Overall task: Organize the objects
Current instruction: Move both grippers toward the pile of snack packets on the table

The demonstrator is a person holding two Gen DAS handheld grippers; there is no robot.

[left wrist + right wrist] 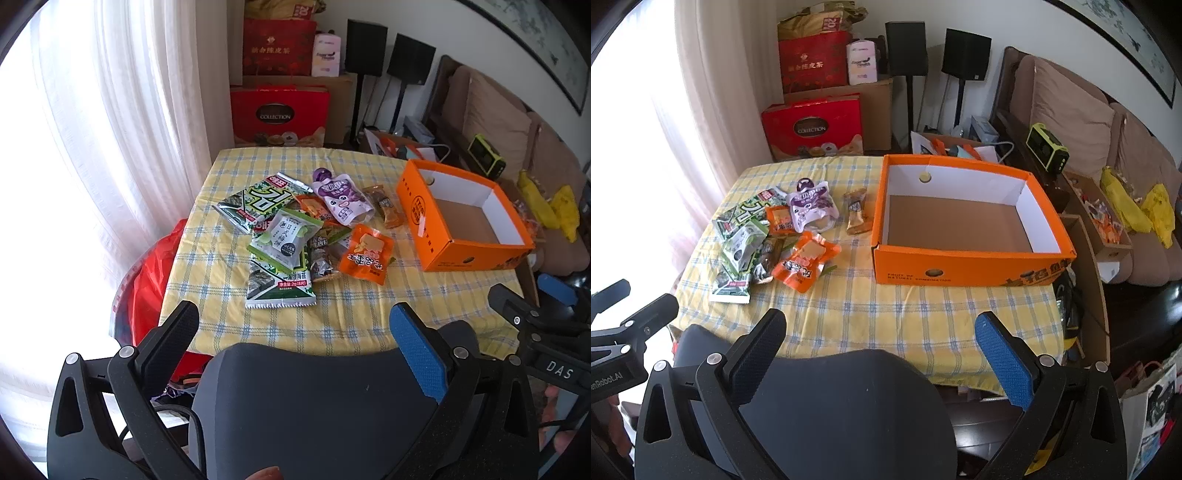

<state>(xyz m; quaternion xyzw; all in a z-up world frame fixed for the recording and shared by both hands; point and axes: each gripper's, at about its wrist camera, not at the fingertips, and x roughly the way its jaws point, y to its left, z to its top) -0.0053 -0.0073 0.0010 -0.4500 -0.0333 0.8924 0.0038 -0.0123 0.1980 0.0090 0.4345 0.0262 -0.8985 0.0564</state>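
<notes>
A heap of snack packets lies on the yellow checked tablecloth (236, 314): green seaweed packs (255, 201), a white-green packet (284, 236), a purple pouch (341, 199), an orange packet (365, 258) and a brown bar (386, 206). An orange cardboard box (436, 225) with nothing inside stands to their right. In the right wrist view the box (960, 266) fills the middle and the orange packet (803, 264) and purple pouch (810, 206) lie left of it. My left gripper (293, 321) hangs open above the table's near edge. My right gripper (881, 326) is open too, short of the box.
A dark chair back (314, 406) sits just below both grippers. Red gift boxes (280, 114) and speakers (410, 59) stand behind the table. A sofa (1071, 110) and cartons with yellow bags (1123, 203) lie to the right. A red bag (151, 280) sits left of the table.
</notes>
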